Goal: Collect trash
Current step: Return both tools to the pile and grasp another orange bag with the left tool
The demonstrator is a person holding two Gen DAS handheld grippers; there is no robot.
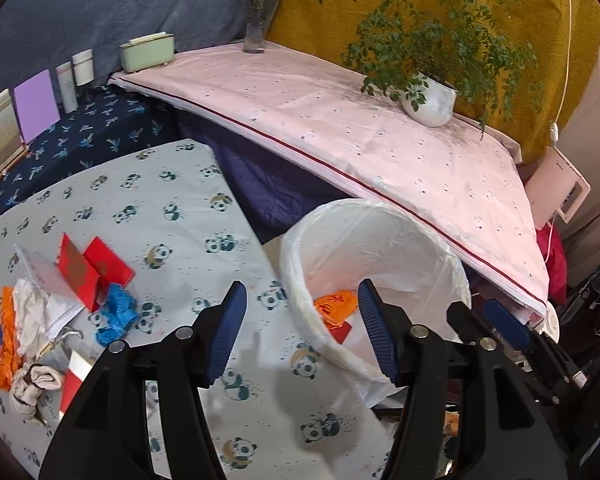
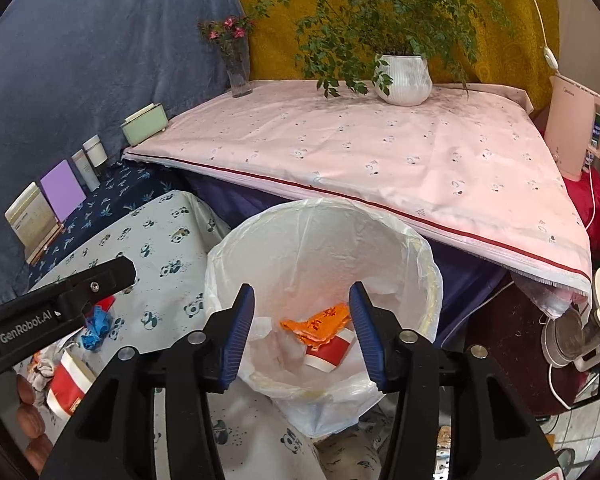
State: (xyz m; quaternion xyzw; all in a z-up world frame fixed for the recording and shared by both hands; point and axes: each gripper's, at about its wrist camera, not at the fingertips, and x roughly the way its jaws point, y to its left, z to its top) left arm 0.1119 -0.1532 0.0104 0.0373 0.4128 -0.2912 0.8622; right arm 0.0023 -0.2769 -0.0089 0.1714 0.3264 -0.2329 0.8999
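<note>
A white bin with a plastic liner [image 2: 420, 248] stands beside the panda-print table [image 1: 160, 208]. Inside lie an orange wrapper [image 2: 320, 324] and a red-and-white paper cup [image 2: 328, 354]. My right gripper [image 2: 302, 296] hangs open over the bin's mouth, holding nothing. My left gripper [image 1: 302, 292] is open and empty above the near rim of the bin [image 1: 300, 280], at the table edge. On the table to its left lie red envelopes [image 1: 92, 268], a blue crumpled scrap [image 1: 118, 316], orange plastic [image 1: 6, 340], white paper [image 1: 32, 312] and a red-and-white cup [image 2: 66, 384].
A higher table under a pink cloth [image 2: 340, 148] overhangs the bin's far side, bearing a potted plant [image 2: 402, 80] and a flower vase [image 2: 238, 68]. A green box [image 1: 148, 52], bottles and a purple card [image 1: 36, 106] line the back left. A pink appliance [image 2: 576, 128] stands right.
</note>
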